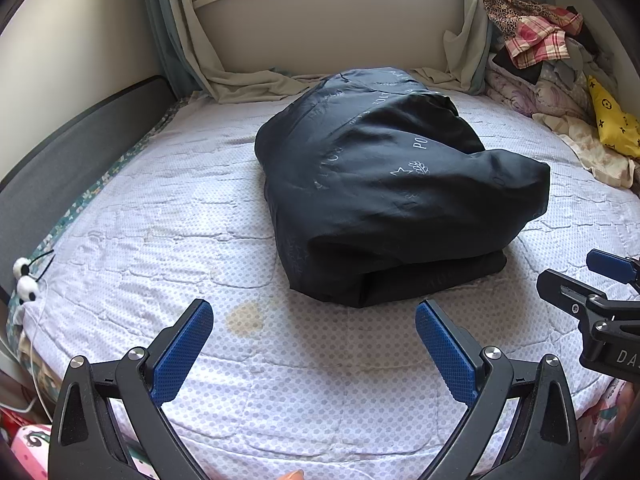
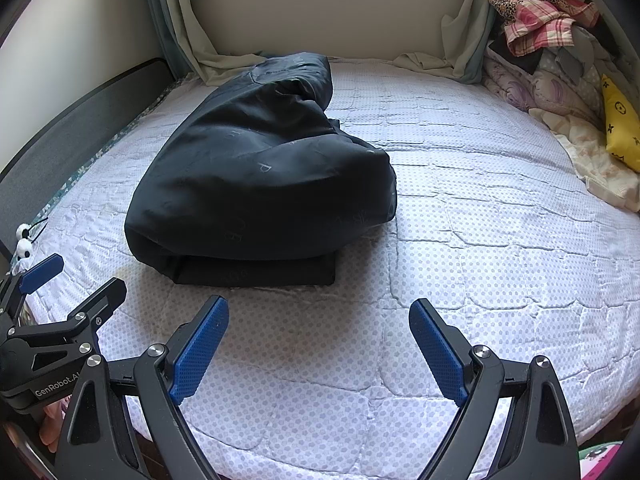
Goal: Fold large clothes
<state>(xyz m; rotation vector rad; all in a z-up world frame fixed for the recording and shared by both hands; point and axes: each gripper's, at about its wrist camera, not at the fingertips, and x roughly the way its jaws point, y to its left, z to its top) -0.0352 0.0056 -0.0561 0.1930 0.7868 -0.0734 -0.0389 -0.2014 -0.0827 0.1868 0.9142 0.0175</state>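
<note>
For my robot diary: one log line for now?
left gripper: open | right gripper: open | dark garment: folded on bed, untouched

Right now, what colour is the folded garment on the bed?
Black with faint pale printed lettering, clearest in the left wrist view.

The folded black printed garment (image 1: 384,184) lies mid-bed on the white quilted mattress cover (image 1: 160,216); a heap of mixed patterned clothes (image 1: 540,36) sits at two o'clock.

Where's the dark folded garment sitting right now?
The black printed fabric garment lies bundled mid-bed on the white quilted mattress cover, ahead of both open tongs: centre-right in the left wrist view, left of centre in the right wrist view.
</note>
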